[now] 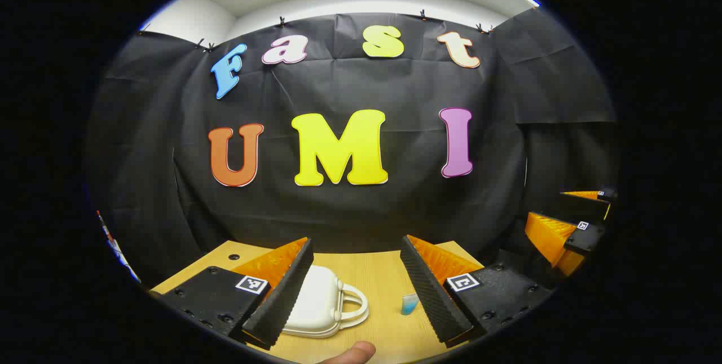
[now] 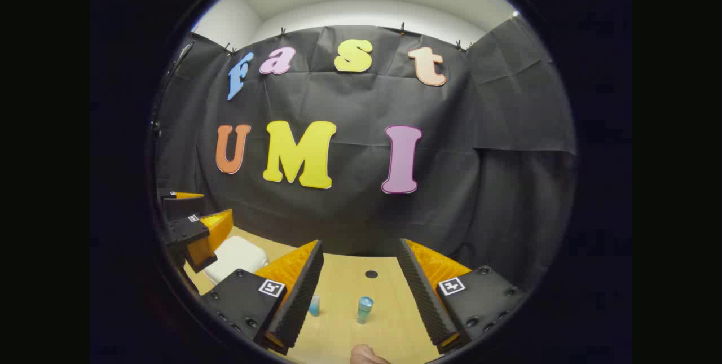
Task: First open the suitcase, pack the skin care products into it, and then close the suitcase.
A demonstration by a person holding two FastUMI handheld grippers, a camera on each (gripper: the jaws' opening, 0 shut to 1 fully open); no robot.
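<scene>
Two grippers are hovering above a light wooden table [image 1: 383, 279], both with fingers spread wide and gripping nothing.

Left gripper view, left to right: the left gripper [image 1: 355, 290] is framing the table, and its left finger [image 1: 282, 296] is overlapping the left side of a small white suitcase [image 1: 318, 302]. The case is lying flat and closed, its looped handle [image 1: 355, 305] pointing right into the bare strip between the fingers. Right of the handle, a small blue skin care bottle [image 1: 410, 303] is standing just beside the right finger, apart from the case. A fingertip of the person's hand [image 1: 355, 352] is showing at the bottom edge. Farther right, the right gripper [image 1: 569, 228] is hanging near the table's right edge, its jaws parted.

Right gripper view, left to right: the left gripper [image 2: 192, 223] is hanging over the table's left side, just above the white suitcase [image 2: 234, 257]. The right gripper [image 2: 361, 296] is holding its fingers wide; a small blue bottle [image 2: 314, 306] is standing just beside its left finger, and a second blue-capped bottle [image 2: 365, 309] is standing upright in the open gap, apart from the first. Beyond them, bare tabletop with a dark round hole [image 2: 370, 274] is running to the far edge at the black cloth.
</scene>
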